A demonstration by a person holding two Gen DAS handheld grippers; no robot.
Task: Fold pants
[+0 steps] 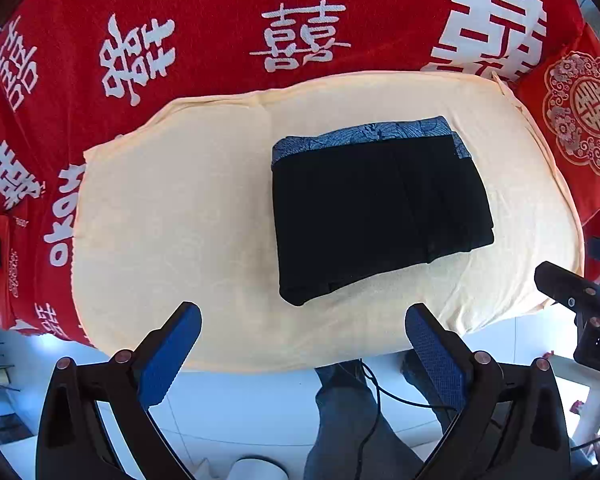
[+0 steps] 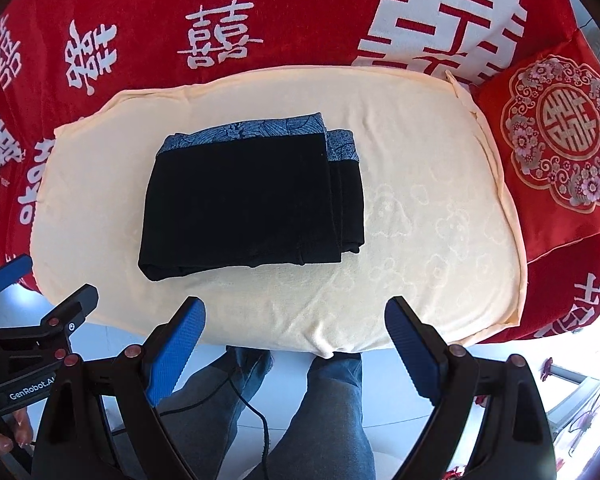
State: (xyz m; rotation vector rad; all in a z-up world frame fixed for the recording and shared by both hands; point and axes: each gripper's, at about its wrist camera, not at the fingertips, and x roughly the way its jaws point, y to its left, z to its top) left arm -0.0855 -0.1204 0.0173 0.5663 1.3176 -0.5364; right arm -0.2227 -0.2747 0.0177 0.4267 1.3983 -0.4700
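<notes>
Blue-padded and spread wide, your left gripper (image 1: 303, 334) and right gripper (image 2: 296, 330) both hang empty at the near edge of the cream towel (image 2: 420, 240), above your legs, touching no cloth. Farther out, the pants (image 2: 244, 204) lie on the towel in a compact black stack, patterned waistband along the far edge. To my eye the folding looks done; at most you could square the offset right-hand layers.

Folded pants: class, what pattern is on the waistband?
Blue-grey leaf print on the waistband; clearest in the right wrist view.
</notes>
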